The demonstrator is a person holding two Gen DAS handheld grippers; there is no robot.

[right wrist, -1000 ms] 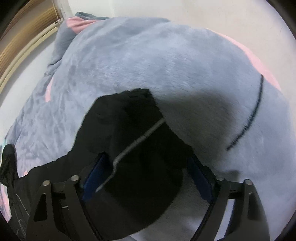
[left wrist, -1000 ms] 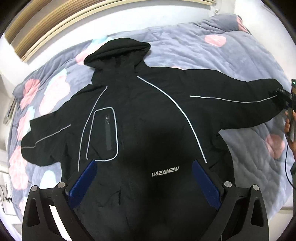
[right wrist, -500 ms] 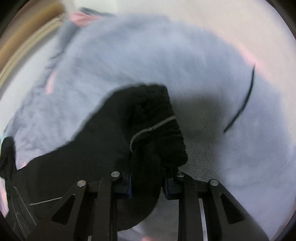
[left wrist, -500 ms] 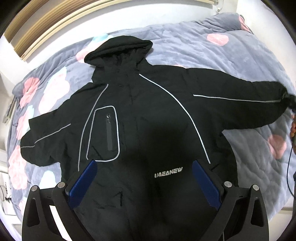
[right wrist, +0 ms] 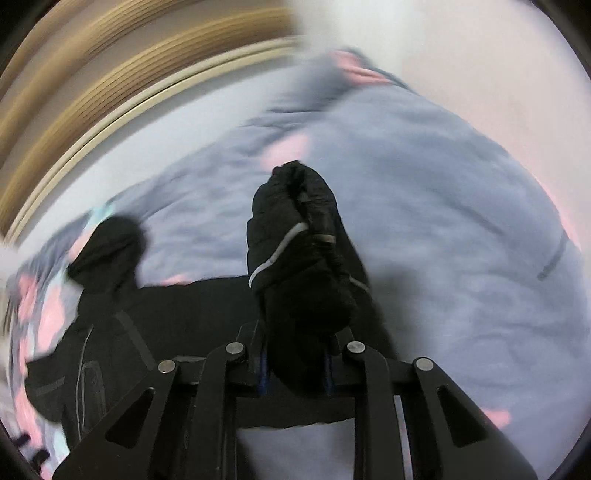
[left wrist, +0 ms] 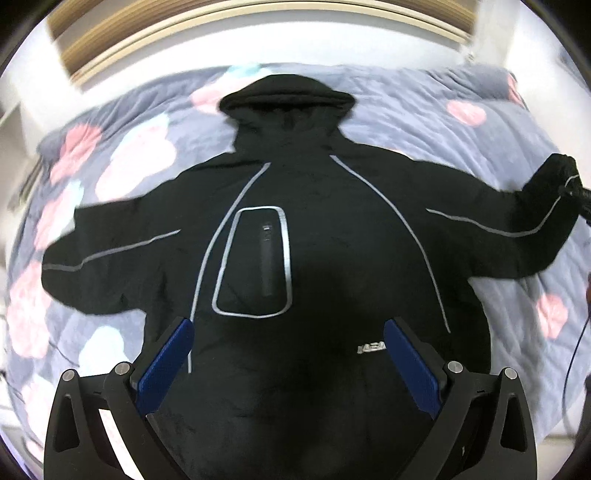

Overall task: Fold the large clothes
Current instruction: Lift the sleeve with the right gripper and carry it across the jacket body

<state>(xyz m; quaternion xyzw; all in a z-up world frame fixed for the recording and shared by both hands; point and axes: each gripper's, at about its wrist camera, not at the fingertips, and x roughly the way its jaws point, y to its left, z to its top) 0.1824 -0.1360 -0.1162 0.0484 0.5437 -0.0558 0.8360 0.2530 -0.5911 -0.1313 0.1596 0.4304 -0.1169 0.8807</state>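
black hooded jacket point(left wrist: 317, 206) spread front-up on the bed point(left wrist: 436, 110), over a grey-blue quilt with pink and pale blotches. thin grey piping runs down from each shoulder, another line along each sleeve, a piped pocket with a dark zip on the chest, small white lettering low on the front. hood points to the far edge by the wooden frame point(left wrist: 229, 33), hem comes toward the left wrist camera, so the body runs near to far and the sleeves stretch out crosswise. left gripper point(left wrist: 288, 354) hangs over the lower front, blue pads wide apart, gripping nothing. right gripper point(right wrist: 295, 369) has just been closing and now pinches the sleeve cuff point(right wrist: 295, 251), the cuff bunched up and raised off the quilt, that view blurred.
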